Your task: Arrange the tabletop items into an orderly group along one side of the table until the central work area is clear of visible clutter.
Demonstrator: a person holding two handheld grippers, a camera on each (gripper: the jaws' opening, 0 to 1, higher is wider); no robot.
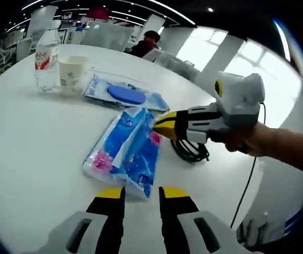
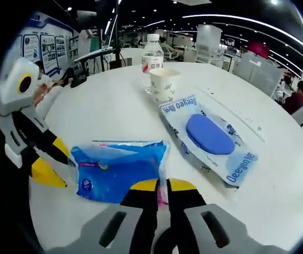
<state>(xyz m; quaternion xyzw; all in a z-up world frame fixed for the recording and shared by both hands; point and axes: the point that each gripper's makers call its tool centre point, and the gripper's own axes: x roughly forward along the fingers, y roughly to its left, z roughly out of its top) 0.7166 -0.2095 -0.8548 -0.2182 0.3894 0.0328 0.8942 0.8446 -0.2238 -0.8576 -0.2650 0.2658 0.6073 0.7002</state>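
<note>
On the white round table (image 1: 29, 137), taking the blue tissue pack (image 1: 126, 151) as landmark: in the left gripper view the water bottle (image 1: 46, 59) and paper cup (image 1: 72, 74) stand well beyond it to the left, the wet-wipes pack (image 1: 124, 95) lies just beyond it, and a coiled black cable (image 1: 190, 150) lies just right. The left gripper (image 1: 141, 194) hovers just short of the pack, jaws parted and empty. The right gripper (image 2: 157, 186) has its jaws pinched together on the pack's edge.
</note>
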